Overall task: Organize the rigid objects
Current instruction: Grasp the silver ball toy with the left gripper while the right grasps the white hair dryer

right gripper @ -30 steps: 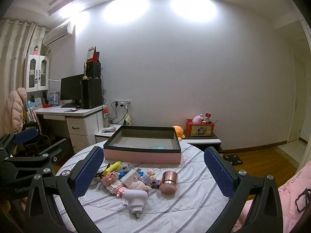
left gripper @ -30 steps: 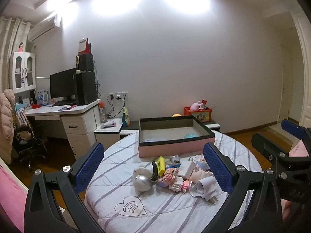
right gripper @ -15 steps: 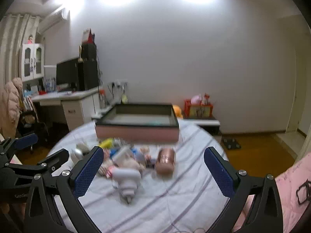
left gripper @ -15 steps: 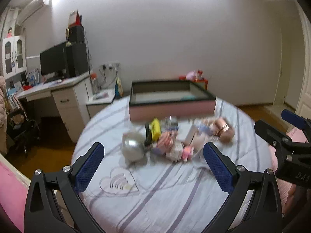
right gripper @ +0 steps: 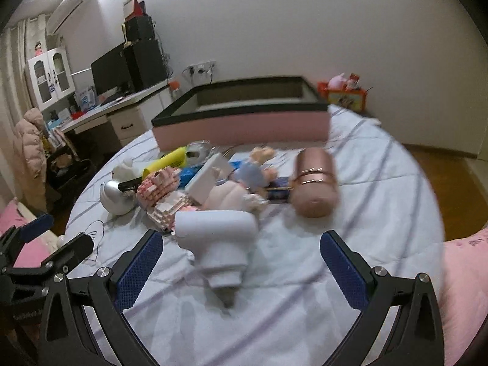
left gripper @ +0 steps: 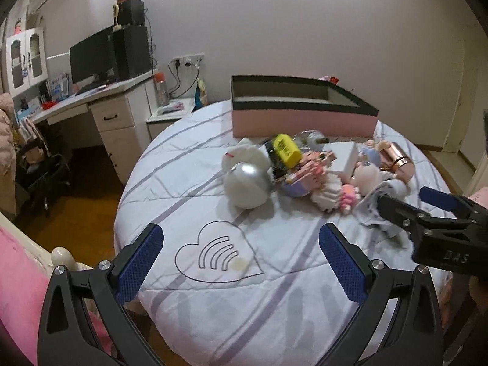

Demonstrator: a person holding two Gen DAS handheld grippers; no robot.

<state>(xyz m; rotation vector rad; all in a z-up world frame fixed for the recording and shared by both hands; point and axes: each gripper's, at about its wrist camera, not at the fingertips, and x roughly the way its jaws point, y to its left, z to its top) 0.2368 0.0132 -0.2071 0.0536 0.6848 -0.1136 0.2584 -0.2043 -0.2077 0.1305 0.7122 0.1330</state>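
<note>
Left claw wide open, empty, above the bed; right claw likewise, over the white dryer beside the box.

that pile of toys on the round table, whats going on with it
A person holds a gripper in each hand over the table, and neither has picked anything up. The left gripper and right gripper both have their jaws open and empty. The toys lie heaped in front of the pink box: a silver ball, a copper cylinder, a white hair dryer nearest the right gripper. Sorting hasn't visibly begun.
</note>
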